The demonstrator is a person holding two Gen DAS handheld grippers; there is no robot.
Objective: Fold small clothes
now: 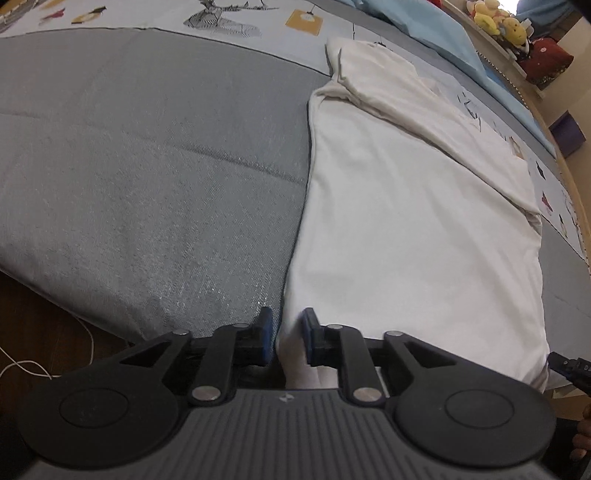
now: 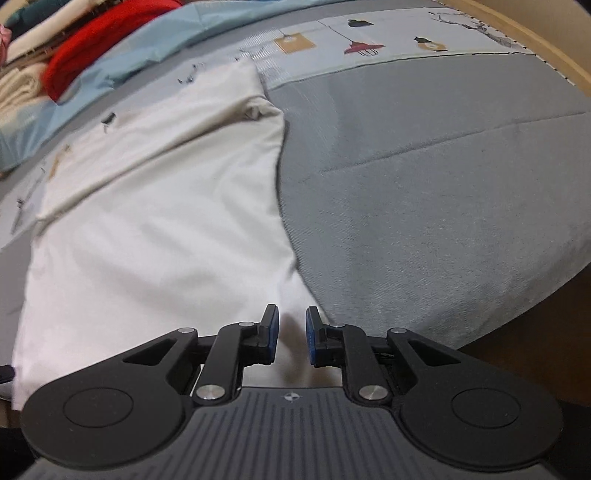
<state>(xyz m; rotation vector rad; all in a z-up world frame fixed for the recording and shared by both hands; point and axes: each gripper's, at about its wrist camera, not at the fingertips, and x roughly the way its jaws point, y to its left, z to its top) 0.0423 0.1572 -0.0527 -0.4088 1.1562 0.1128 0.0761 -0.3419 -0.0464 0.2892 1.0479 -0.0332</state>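
Note:
A white garment (image 1: 413, 221) lies flat on the grey bed cover, with its sides folded inward and a sleeve laid across the far part. It also shows in the right wrist view (image 2: 155, 206). My left gripper (image 1: 287, 332) is at the garment's near left corner, jaws a little apart with the white cloth edge between the blue pads. My right gripper (image 2: 291, 332) is at the near right corner, jaws a little apart with cloth between the pads. Neither pad pair visibly pinches the cloth.
The grey bed cover (image 1: 147, 166) spreads left of the garment and right of it (image 2: 443, 184). A patterned sheet (image 2: 369, 44) and light blue bedding (image 1: 424, 33) lie beyond. A red garment (image 2: 96, 40) and stacked clothes are far left. Stuffed toys (image 1: 495, 18) sit on a ledge.

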